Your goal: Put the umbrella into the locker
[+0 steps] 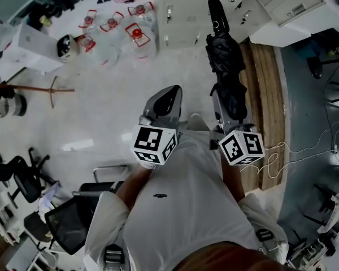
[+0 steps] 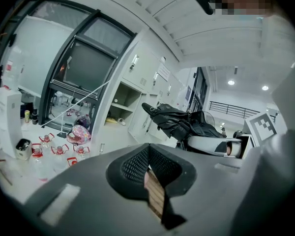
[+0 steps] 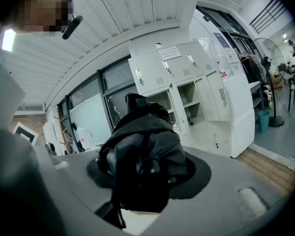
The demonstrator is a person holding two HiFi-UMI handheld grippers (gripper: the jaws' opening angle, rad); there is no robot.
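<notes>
My right gripper (image 1: 228, 105) is shut on a folded black umbrella (image 1: 225, 61), held near its lower end so that it points ahead, handle foremost. In the right gripper view the umbrella (image 3: 143, 156) fills the space between the jaws and hides the fingertips. Ahead stands a bank of white lockers (image 3: 189, 93), some with open doors and empty compartments; they also show at the top of the head view as lockers (image 1: 186, 9). My left gripper (image 1: 167, 97) is beside the right one, jaws together and holding nothing. From the left gripper view the umbrella (image 2: 179, 123) lies to the right.
Several large water jugs (image 1: 123, 35) with red caps stand on the floor left of the lockers. A wooden floor strip (image 1: 265, 75) runs on the right beside a white cabinet (image 1: 294, 9). Office chairs (image 1: 62, 222) and a coat stand (image 1: 34, 89) are at the left.
</notes>
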